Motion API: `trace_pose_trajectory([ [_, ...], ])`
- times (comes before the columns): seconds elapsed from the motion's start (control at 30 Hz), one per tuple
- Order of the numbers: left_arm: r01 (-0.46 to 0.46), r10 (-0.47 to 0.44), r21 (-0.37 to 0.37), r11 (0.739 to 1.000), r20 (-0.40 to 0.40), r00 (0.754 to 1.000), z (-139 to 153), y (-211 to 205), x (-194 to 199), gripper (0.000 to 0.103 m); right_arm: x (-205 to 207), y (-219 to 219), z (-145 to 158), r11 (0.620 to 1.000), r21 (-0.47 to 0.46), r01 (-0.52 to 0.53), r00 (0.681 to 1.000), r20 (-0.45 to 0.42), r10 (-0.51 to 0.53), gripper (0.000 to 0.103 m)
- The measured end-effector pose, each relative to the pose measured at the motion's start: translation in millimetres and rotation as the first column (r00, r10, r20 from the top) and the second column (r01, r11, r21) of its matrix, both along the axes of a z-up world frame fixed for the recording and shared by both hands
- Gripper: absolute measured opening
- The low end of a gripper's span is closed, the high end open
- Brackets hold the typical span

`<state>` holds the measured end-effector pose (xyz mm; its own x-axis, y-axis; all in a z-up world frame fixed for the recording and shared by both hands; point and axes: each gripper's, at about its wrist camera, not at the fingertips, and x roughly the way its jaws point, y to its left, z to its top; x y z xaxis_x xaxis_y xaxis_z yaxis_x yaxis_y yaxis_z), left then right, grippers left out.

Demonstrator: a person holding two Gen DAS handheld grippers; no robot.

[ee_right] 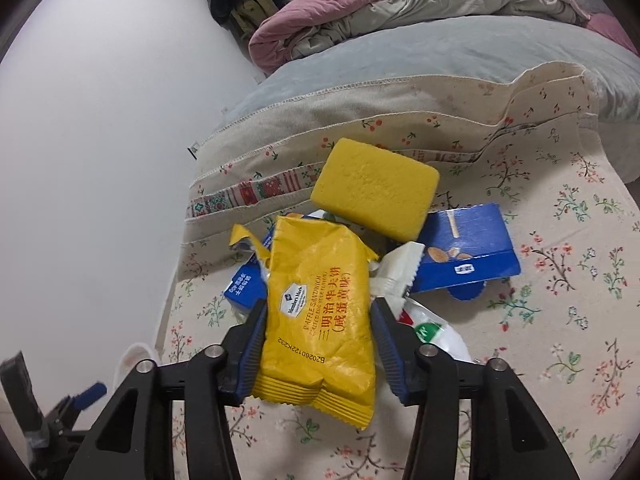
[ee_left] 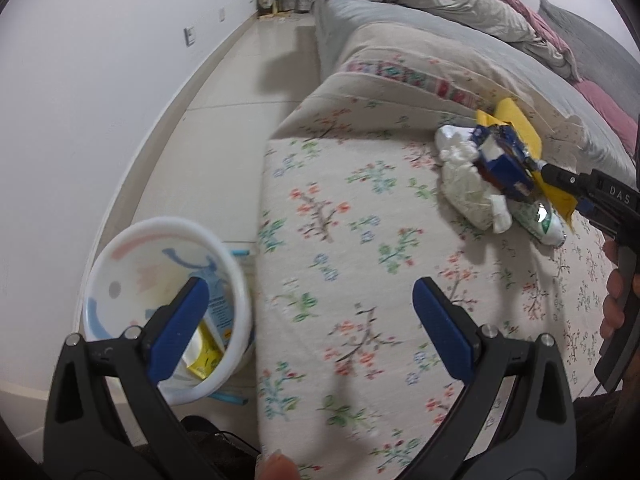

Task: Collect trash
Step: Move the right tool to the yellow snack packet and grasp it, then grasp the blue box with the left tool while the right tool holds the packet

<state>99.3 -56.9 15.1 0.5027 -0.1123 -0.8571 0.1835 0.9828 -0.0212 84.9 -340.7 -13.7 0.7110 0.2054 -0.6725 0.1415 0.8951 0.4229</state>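
Note:
A pile of trash lies on the floral bed cover [ee_right: 560, 280]. On top is a yellow waffle-sandwich wrapper [ee_right: 320, 280], and my right gripper [ee_right: 319, 308] is shut on it, a pad on each long edge. Behind the wrapper are a yellow sponge [ee_right: 374, 188], a blue carton [ee_right: 468, 248], a white wrapper [ee_right: 396, 272] and a green-and-white packet [ee_right: 436, 336]. In the left wrist view the same pile [ee_left: 492, 168] sits at the right, with a crumpled white bag [ee_left: 464, 188]. My left gripper [ee_left: 310, 292] is open and holds nothing, above the bed's edge and beside a white bin [ee_left: 168, 224].
The bin stands on the floor beside the bed and holds a yellow packet [ee_left: 206, 356] and a light carton. A pink and beige duvet [ee_right: 360, 8] is heaped at the far end of the bed. A white wall [ee_left: 80, 100] runs along the left, with pale floor tiles [ee_left: 224, 120].

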Motion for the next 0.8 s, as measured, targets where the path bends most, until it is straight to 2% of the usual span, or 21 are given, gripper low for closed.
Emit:
trace_pose_trajectory([
  [0.07,0.016,-0.016,0.005,1.000,0.004,1.000,1,-9,0,0.101,-5,-3,0,1.000,-0.008,-0.004,1.000,-0.002,0.004,0.042],
  [0.23,0.050,-0.050,0.020,0.999,0.006,0.999,3,-28,1,0.101,-29,-17,9,1.000,0.001,0.030,0.999,0.030,-0.030,0.041],
  [0.43,0.124,-0.124,0.023,0.992,0.035,0.992,14,-65,7,0.101,-67,-43,16,0.989,-0.006,0.151,0.988,0.045,-0.150,0.041],
  [0.63,0.244,-0.249,0.074,0.967,0.080,0.965,18,-119,16,0.101,-92,-65,16,0.966,-0.056,0.253,0.967,0.028,-0.251,0.041],
  [0.8,0.317,-0.321,0.059,0.947,0.100,0.942,15,-154,27,0.100,-102,-80,9,0.953,-0.088,0.290,0.957,0.007,-0.291,0.041],
])
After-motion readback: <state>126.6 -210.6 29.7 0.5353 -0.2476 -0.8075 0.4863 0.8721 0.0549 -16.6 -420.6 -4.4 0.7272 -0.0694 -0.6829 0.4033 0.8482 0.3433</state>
